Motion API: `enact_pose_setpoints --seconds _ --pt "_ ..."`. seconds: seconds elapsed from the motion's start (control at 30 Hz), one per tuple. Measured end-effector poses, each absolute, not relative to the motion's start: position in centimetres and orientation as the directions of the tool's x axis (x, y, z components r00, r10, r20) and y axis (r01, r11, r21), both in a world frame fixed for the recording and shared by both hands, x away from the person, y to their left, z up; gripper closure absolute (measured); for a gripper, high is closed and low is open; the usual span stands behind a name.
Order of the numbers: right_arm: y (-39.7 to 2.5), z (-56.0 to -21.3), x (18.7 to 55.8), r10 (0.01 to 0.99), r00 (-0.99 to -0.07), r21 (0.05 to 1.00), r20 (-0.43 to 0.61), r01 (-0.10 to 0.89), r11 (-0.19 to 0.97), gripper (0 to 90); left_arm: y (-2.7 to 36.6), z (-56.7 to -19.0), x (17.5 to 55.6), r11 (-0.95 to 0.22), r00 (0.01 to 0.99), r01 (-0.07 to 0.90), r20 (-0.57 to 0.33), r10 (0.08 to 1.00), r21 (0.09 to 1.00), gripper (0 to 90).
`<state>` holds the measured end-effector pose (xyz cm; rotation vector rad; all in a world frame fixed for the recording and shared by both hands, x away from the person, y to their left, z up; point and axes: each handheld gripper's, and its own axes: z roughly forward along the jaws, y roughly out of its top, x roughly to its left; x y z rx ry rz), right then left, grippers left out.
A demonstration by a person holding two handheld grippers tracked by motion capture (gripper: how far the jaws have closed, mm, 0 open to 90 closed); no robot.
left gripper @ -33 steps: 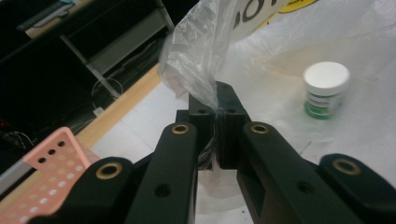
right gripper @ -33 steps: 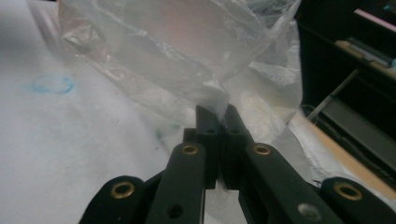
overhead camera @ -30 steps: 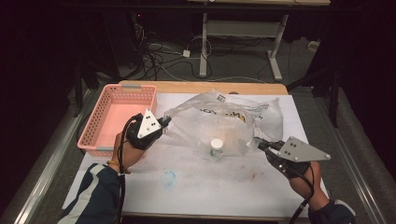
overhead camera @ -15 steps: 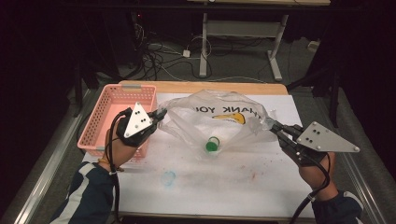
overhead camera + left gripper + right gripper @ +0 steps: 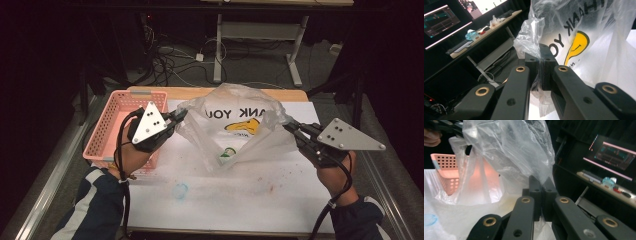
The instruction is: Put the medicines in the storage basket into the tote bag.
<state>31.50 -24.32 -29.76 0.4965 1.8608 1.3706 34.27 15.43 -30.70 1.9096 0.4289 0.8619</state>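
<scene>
A clear plastic bag printed with black letters and a yellow smiley hangs stretched above the white table, lifted by its two handles. My left gripper is shut on the bag's left handle. My right gripper is shut on the right handle. Inside the bag's low point lies a small bottle with a green and white label. The left gripper view shows the bag with its print just beyond the jaws.
A pink perforated basket stands at the table's left edge, also seen through the bag as the basket. A small clear cap-like object lies on the white table cover. Desks with monitors stand in the dark behind.
Both grippers rose and moved apart with the handles, lifting the bag off the table and pulling it taut. The bottle slid down into the bag's lowest fold.
</scene>
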Motion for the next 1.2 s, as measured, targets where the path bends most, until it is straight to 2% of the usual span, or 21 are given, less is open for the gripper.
enact_pose_setpoints --seconds 0.37,0.53,0.77,1.2 --pt "-24.0 -32.4 36.1 0.738 -0.605 0.934 -0.297 -0.024 0.356 90.0 12.6 -34.3 38.5 -0.388 0.709 -0.035 0.296 0.64 0.921 85.3" --pt "-24.2 -32.8 38.3 0.771 -0.57 0.937 -0.284 0.007 0.35 90.0 11.4 -34.6 40.2 -0.337 0.698 -0.04 0.267 0.664 0.941 85.4" --pt "-24.1 -30.6 39.9 0.787 -0.576 0.958 -0.224 0.018 0.286 90.0 10.3 -32.5 41.9 -0.283 0.679 -0.029 0.227 0.699 0.959 85.5" --pt "-21.4 -24.5 39.5 0.777 -0.581 0.965 -0.242 -0.058 0.257 90.0 10.0 -25.7 41.9 -0.273 0.645 -0.129 0.29 0.707 0.953 86.2"
